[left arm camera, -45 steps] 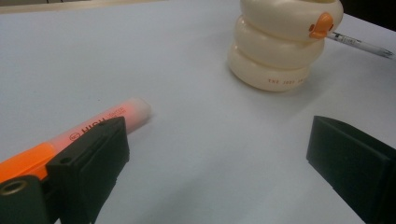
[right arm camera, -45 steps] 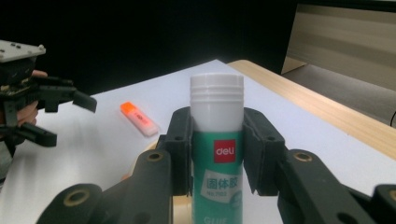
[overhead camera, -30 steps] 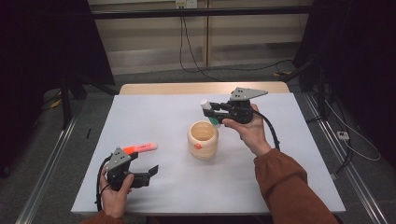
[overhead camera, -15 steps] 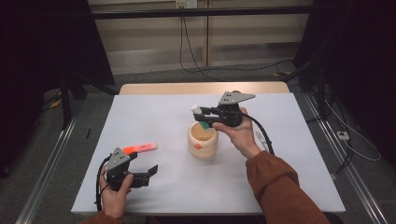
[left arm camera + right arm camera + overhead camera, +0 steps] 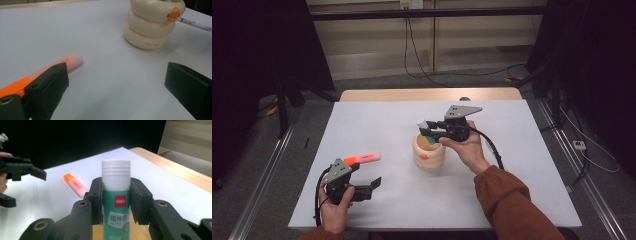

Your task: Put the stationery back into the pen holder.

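A cream ringed holder (image 5: 429, 151) with a small orange beak (image 5: 173, 13) stands mid-table. My right gripper (image 5: 426, 128) hangs just over its mouth, shut on a green and white glue stick (image 5: 116, 195) whose white cap (image 5: 422, 123) points away from the hand. An orange highlighter (image 5: 362, 159) lies on the white table cover at the left; in the left gripper view the highlighter (image 5: 62, 62) lies beside the left jaw. My left gripper (image 5: 371, 186) rests near the front edge, open, with nothing between its jaws.
A white pen (image 5: 195, 24) lies on the cover behind the holder. The white cover (image 5: 522, 150) ends at a wooden table strip (image 5: 427, 94) at the far side. Cables run on the floor behind and to the right.
My right gripper has carried the glue stick leftward and toward me, from beside the holder to right above its opening. The left gripper has stayed put.
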Available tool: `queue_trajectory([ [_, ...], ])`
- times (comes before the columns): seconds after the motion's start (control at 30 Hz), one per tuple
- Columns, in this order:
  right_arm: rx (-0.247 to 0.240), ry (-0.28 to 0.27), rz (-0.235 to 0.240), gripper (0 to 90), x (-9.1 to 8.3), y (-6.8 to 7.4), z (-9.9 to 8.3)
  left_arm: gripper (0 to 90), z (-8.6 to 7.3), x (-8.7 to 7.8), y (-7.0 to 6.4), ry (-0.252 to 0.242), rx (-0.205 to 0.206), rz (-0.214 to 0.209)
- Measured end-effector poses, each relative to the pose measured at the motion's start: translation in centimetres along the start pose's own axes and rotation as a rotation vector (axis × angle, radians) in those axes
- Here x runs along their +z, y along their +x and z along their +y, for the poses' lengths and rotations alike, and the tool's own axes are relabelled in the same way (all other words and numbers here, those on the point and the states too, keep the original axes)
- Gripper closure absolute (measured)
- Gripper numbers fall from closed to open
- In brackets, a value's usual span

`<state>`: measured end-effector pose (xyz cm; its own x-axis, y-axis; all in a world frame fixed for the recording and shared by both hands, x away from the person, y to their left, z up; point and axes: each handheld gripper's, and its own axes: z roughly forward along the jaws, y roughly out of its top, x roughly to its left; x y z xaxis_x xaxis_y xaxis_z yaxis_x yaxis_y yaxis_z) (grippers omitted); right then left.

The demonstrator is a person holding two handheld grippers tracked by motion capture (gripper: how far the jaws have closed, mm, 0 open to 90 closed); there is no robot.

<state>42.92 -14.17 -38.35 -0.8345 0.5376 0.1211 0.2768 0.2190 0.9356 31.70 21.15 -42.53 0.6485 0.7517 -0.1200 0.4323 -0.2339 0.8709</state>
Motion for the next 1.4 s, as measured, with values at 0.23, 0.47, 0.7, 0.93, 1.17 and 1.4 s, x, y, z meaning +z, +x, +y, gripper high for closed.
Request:
queue_trajectory([
  [0.23, -0.001, 0.017, -0.009, 65.8, 0.0, -0.1, -0.8, 5.2, 0.0, 0.0, 0.0, 0.000, 0.001, -0.001],
  [0.47, -0.002, 0.032, -0.010, 65.8, 0.1, -0.1, -1.5, 5.4, 0.0, 0.0, 0.0, 0.006, 0.006, -0.005],
  [0.7, -0.007, 0.050, -0.016, 65.8, 0.0, -0.1, -2.1, 5.5, 0.0, 0.0, 0.1, 0.008, 0.011, -0.007],
  [0.93, -0.029, 0.070, -0.017, 65.7, 0.1, 0.1, -2.3, 5.5, 0.0, 0.1, 0.1, 0.008, 0.008, -0.008],
  [1.17, -0.055, 0.114, -0.033, 65.6, 0.3, 0.4, -2.7, 5.5, 0.0, 0.1, 0.1, 0.009, 0.000, -0.010],
  [1.4, -0.047, 0.114, -0.031, 61.9, 0.1, 0.4, -2.7, 5.5, 0.0, 0.1, 0.0, 0.012, 0.002, -0.011],
])
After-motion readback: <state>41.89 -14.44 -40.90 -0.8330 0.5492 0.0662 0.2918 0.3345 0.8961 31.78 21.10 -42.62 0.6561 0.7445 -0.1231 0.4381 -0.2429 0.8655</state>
